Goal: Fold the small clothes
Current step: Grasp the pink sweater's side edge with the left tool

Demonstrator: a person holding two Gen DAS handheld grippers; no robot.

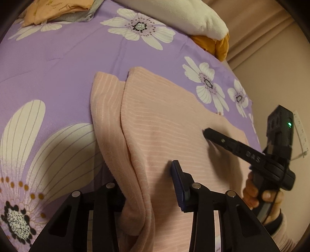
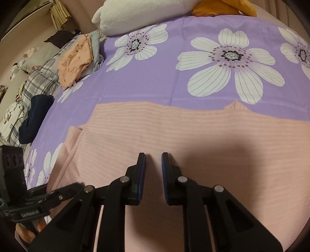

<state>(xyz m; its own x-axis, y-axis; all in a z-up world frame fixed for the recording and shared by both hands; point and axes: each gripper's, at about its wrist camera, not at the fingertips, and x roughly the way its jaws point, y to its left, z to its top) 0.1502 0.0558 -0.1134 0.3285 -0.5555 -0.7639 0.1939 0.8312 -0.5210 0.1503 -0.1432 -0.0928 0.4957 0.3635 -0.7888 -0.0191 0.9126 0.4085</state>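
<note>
Pink ribbed garment [image 1: 166, 124] gathered at its near edge between the fingers of the left gripper [image 1: 149, 186]: a thick doubled fold bunched there, one pad [image 1: 179, 184] showing beside it, the other hidden behind cloth. Clamped or merely straddling the fold, cannot tell for sure, though looks pinched. Right gripper [image 2: 153, 170] hovering low over the middle of the garment [image 2: 174, 131], fingers narrowly apart, nothing between them, bare cloth showing through the slit. In the left view, same right gripper [image 1: 208, 134] reaching in from the side, tips near or on the fabric, a hand [image 1: 259, 195] around its grip.

Garment spread flat on the bed, over a purple flowered bedspread [image 2: 147, 83], one side already turned over onto itself. Farther out, a stack of folded clothes [image 2: 77, 62] at the bedspread's far corner, a white pillow [image 2: 139, 13] beyond.

Likely light, limp and stretchy, slightly grippy from the ribbing; no stiffness to hold a crease, so prone to sag and slide off a shallow pinch. Best taken at hems or corners, through both layers, deep in the pads.
</note>
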